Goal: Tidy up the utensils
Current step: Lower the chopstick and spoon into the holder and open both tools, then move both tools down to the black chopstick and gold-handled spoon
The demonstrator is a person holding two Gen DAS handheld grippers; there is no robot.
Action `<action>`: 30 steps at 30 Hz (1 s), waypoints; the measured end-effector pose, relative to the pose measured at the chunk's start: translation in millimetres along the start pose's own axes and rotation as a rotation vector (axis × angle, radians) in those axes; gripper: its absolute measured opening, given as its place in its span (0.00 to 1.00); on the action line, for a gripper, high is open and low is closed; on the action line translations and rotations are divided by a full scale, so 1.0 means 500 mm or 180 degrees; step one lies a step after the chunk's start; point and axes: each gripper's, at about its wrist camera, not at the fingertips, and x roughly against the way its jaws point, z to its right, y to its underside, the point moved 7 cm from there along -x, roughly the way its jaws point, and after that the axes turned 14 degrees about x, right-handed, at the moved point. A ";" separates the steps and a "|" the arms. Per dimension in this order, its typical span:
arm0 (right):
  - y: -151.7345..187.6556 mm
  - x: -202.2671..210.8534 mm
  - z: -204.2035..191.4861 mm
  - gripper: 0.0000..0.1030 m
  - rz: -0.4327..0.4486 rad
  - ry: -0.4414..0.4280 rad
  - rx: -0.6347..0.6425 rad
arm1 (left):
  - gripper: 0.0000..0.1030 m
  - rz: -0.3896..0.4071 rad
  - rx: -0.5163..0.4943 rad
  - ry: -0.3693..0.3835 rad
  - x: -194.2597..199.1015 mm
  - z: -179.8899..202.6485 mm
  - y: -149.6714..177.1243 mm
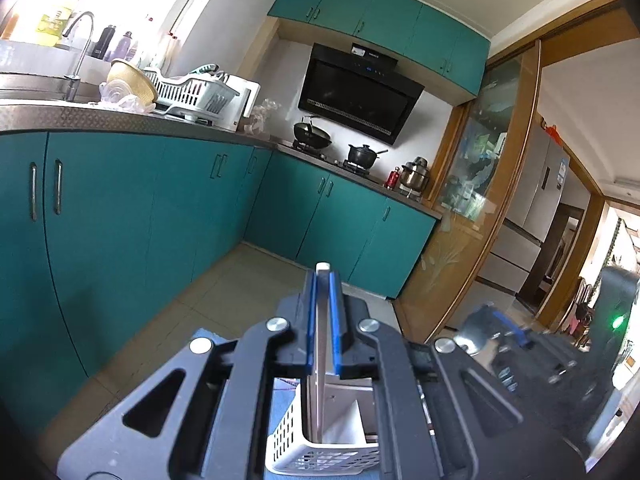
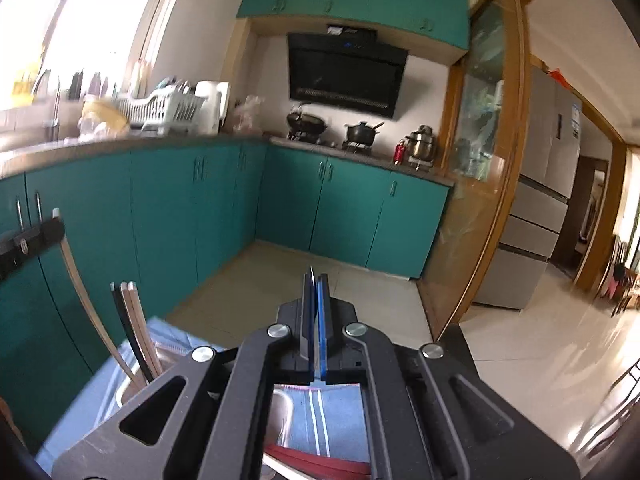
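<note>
Your left gripper [image 1: 323, 280] is clamped on a flat metal utensil handle [image 1: 321, 344], which runs straight down between the blue pads [image 1: 335, 320] and ends inside a white perforated caddy [image 1: 308, 454] just below the tool. The handle's pale tip sticks out slightly past the far end of the fingers. What sort of utensil it is cannot be told, since its lower end is hidden in the caddy.

Your right gripper [image 2: 317, 280] has its jaws pressed together, blue pad [image 2: 322, 320] against dark finger, with a thin edge showing at the tip; whether anything is pinched there cannot be told. Beneath it lies a blue striped cloth [image 2: 320, 416], with a red-rimmed item [image 2: 320, 468] at the near edge, partly hidden by the tool body.

To the near left in the right wrist view, dark and pale chopsticks [image 2: 134, 332] stand tilted in a metal holder [image 2: 132, 384]. Left of them the long bent-looking handle [image 2: 84, 292] is the one your left tool is gripping, seen from the side.

Both tools are held level, pointing across the tiled floor [image 1: 224, 292] toward teal cabinets [image 1: 120, 216], a stove with a wok [image 1: 312, 133] and a black pot [image 1: 362, 155], and a range hood [image 1: 356, 96].
</note>
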 end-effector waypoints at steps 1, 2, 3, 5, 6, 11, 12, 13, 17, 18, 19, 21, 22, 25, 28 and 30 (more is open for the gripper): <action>0.008 -0.006 -0.010 0.02 -0.0022 0.0001 0.0049 | 0.06 -0.0018 -0.0013 -0.0003 -0.003 0.000 0.004; 0.012 -0.010 -0.016 0.02 -0.0038 -0.0004 0.0080 | 0.06 -0.0035 -0.0021 -0.0004 -0.006 0.000 0.006; 0.018 -0.014 -0.023 0.02 -0.0054 -0.0029 0.0107 | 0.06 -0.0047 -0.0023 -0.0007 -0.008 0.000 0.008; 0.028 -0.016 -0.033 0.02 -0.0089 -0.0112 0.0119 | 0.06 -0.0085 -0.0025 -0.0009 -0.011 -0.003 0.013; 0.031 -0.016 -0.034 0.03 -0.0104 -0.0151 0.0108 | 0.06 -0.0096 -0.0021 -0.0012 -0.012 -0.006 0.015; 0.038 0.009 -0.026 0.14 -0.0069 -0.0250 0.0005 | 0.06 -0.0151 0.0039 -0.0005 -0.011 -0.018 0.024; 0.039 0.014 -0.022 0.14 -0.0064 -0.0271 -0.0019 | 0.06 -0.0158 0.0039 -0.0010 -0.010 -0.020 0.025; 0.039 0.021 -0.018 0.14 -0.0058 -0.0288 -0.0042 | 0.06 -0.0170 0.0042 -0.0010 -0.010 -0.022 0.027; 0.040 0.069 0.001 0.15 0.0035 -0.0376 -0.0160 | 0.06 -0.0204 0.0056 0.0002 0.000 -0.032 0.036; 0.043 0.087 0.008 0.17 0.0058 -0.0395 -0.0189 | 0.06 -0.0215 0.0061 0.0006 0.007 -0.037 0.039; 0.047 0.101 0.013 0.19 0.0078 -0.0408 -0.0211 | 0.06 -0.0226 0.0063 0.0009 0.014 -0.042 0.041; 0.066 0.149 0.029 0.28 0.0148 -0.0467 -0.0292 | 0.09 -0.0245 0.0042 -0.0016 0.032 -0.053 0.049; 0.082 0.170 0.037 0.30 0.0161 -0.0504 -0.0335 | 0.11 -0.0265 0.0014 -0.0045 0.040 -0.059 0.056; 0.144 0.199 0.049 0.35 0.0085 -0.0768 -0.0531 | 0.29 -0.0413 -0.0156 -0.0190 0.063 -0.088 0.104; 0.243 0.187 0.036 0.37 -0.0256 -0.1116 -0.0742 | 0.32 -0.0715 -0.0372 -0.0345 0.057 -0.119 0.179; 0.338 0.148 -0.020 0.37 -0.0797 -0.1322 -0.0620 | 0.32 -0.0981 -0.0480 -0.0421 0.041 -0.138 0.239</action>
